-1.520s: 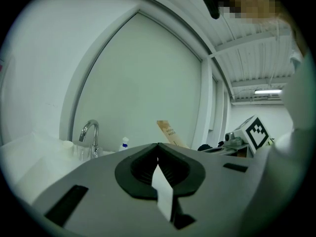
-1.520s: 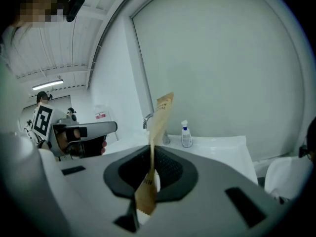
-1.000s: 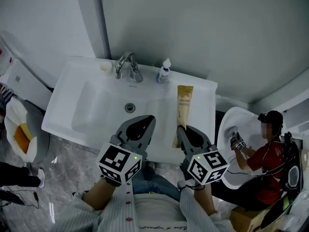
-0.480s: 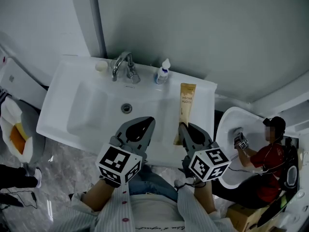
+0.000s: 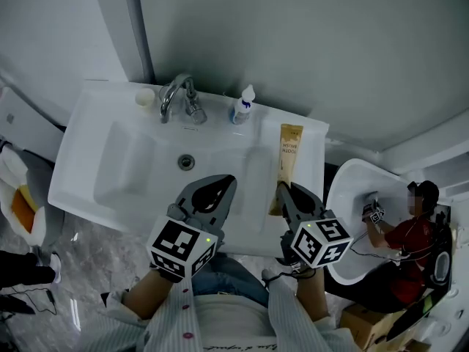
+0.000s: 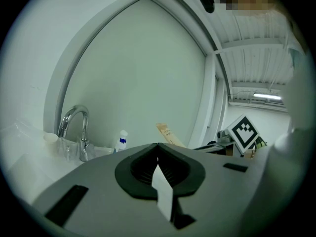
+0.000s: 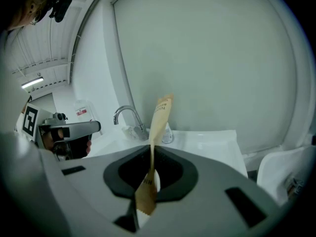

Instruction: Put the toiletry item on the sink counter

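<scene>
Between right tongs (image 7: 151, 147), a flat tan tube (image 7: 159, 112) is pinched.

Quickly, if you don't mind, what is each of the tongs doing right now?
Left tongs: closed, empty.
Right tongs: closed on the tan toiletry packet.

A small white blue-labelled bottle (image 5: 242, 105) stands right of the curved chrome faucet (image 5: 176, 98), a pale cup (image 5: 145, 97) left of it.
</scene>
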